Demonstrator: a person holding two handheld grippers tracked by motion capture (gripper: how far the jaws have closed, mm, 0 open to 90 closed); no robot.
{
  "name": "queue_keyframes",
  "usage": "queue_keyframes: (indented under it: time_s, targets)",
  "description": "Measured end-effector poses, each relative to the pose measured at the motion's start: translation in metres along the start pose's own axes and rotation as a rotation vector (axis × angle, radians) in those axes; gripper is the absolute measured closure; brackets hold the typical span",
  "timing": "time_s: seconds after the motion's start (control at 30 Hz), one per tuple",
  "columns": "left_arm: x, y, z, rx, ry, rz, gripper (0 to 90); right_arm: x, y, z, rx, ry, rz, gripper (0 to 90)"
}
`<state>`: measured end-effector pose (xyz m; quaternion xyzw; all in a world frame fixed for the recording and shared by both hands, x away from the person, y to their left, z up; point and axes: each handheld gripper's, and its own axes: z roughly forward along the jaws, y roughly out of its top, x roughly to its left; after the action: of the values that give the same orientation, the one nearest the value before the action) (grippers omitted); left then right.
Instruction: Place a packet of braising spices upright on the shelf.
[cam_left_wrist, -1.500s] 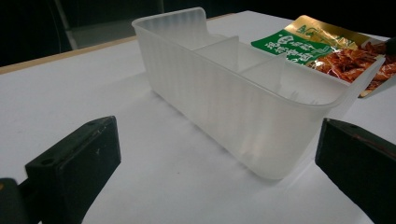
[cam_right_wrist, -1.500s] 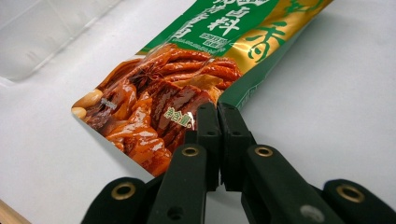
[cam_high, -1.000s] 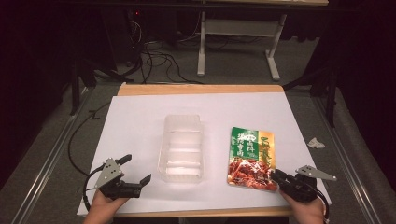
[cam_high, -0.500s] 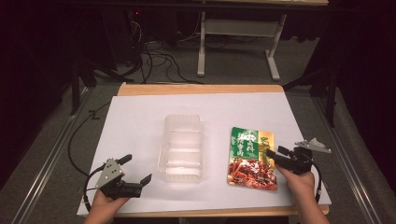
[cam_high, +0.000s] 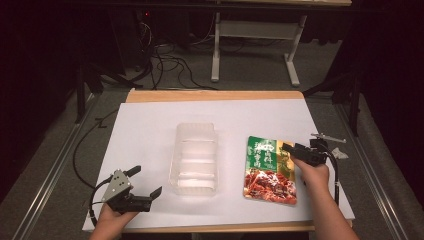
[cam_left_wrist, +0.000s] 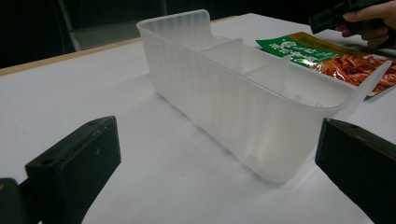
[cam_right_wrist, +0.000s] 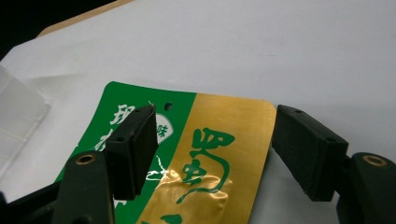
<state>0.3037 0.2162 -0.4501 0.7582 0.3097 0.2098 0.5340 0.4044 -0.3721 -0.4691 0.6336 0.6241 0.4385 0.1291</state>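
Note:
A clear ribbed plastic container (cam_high: 195, 157) with dividers stands empty mid-table, seen close in the left gripper view (cam_left_wrist: 243, 93). To its right a green, gold and red food pouch (cam_high: 270, 170) lies flat. My left gripper (cam_high: 148, 180) rests near the front left, open, its jaws framing the container's near end (cam_left_wrist: 219, 177) from a distance. My right gripper (cam_high: 286, 152) hovers over the pouch's top right corner. Its jaws have just been opening and stand wide (cam_right_wrist: 215, 149), with the pouch's gold top (cam_right_wrist: 219, 140) under the gap and no pad pressing on it.
A white sheet (cam_high: 150, 130) covers the table, with a wooden strip (cam_high: 215, 95) at the far edge. A small pale scrap (cam_high: 341, 153) lies at the right edge. Cables and a desk frame (cam_high: 252, 45) are on the dark floor beyond.
My right gripper moved from the table's front right corner away from me, onto the pouch's top right corner, and its jaws opened. The left gripper stayed put.

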Motion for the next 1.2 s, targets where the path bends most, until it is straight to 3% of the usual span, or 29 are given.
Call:
queue_keyframes:
  time_s: [0.27, 0.4, 0.47, 0.7, 0.87, 0.93, 1.03, 1.13, 1.2]
  targets:
    - [-0.001, 0.0, 0.0, -0.001, -0.002, 0.001, 0.7, -0.005, 0.0, 0.006, 0.042, 0.004, 0.009, 34.0]
    - [0.0, 0.0, 0.0, 0.002, -0.004, 0.002, 0.7, -0.009, -0.005, 0.007, 0.033, 0.032, 0.047, 36.4]
    - [0.0, 0.0, 0.001, 0.004, -0.006, 0.003, 0.7, -0.012, -0.006, 0.006, 0.029, 0.064, 0.058, 43.6]
    - [-0.002, 0.0, 0.001, 0.003, -0.008, 0.003, 0.7, -0.012, -0.008, -0.002, -0.021, 0.12, 0.046, 53.1]
    - [-0.001, 0.0, 0.002, 0.007, -0.01, 0.003, 0.7, -0.005, -0.011, -0.009, -0.044, 0.185, -0.015, 60.5]
    - [-0.002, 0.0, 0.002, 0.007, -0.012, 0.004, 0.7, -0.002, -0.014, -0.01, -0.023, 0.171, -0.057, 60.7]
    - [-0.002, 0.0, 0.002, 0.009, -0.012, 0.006, 0.7, -0.005, -0.017, -0.007, 0.007, 0.165, -0.042, 59.8]
    - [-0.002, -0.001, 0.003, 0.011, -0.015, 0.007, 0.7, -0.005, -0.015, -0.001, 0.052, 0.104, -0.012, 47.8]
    - [-0.003, -0.001, 0.002, 0.011, -0.018, 0.009, 0.7, -0.003, -0.014, 0.002, 0.069, 0.069, -0.013, 48.0]
